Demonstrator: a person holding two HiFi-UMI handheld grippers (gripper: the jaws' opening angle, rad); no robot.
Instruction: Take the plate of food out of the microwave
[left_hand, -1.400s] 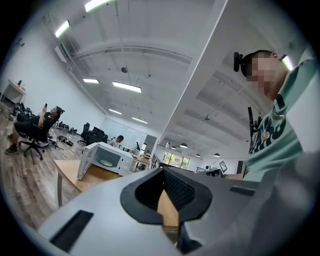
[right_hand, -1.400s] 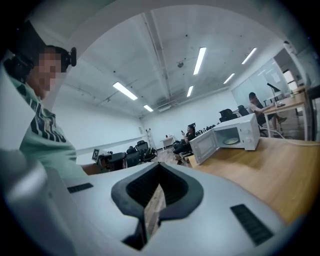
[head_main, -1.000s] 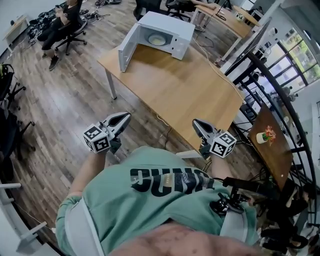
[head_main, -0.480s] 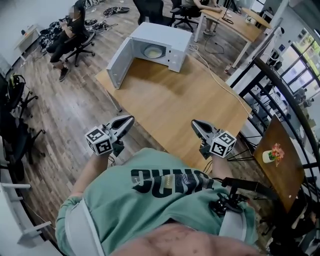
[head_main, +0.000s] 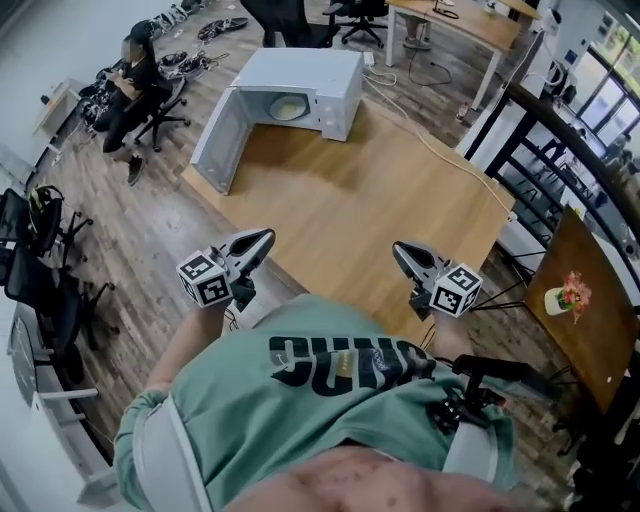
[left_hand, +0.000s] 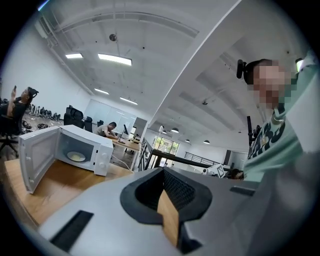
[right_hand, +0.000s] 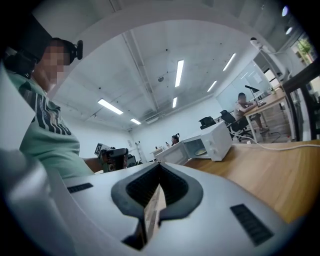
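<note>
A white microwave (head_main: 300, 78) stands at the far end of the wooden table (head_main: 380, 200), its door (head_main: 215, 140) swung wide open to the left. Inside it lies a pale plate of food (head_main: 287, 106), which also shows in the left gripper view as plate (left_hand: 76, 156) and in the right gripper view as plate (right_hand: 201, 151). My left gripper (head_main: 263, 238) and right gripper (head_main: 398, 250) hover at the near table edge, close to my body and far from the microwave. Both are shut with nothing in them, as seen at the left gripper (left_hand: 162, 172) and right gripper (right_hand: 159, 172).
A white cable (head_main: 420, 135) runs across the table's right side. A person sits on an office chair (head_main: 135, 75) at far left, with more chairs (head_main: 35, 270) nearer. A black railing (head_main: 545, 140) and a small table with a flower pot (head_main: 568, 298) stand at right.
The head view has swung, so the table and microwave sit further left and slightly nearer. Both grippers stay shut in front of my body, barely moved.
</note>
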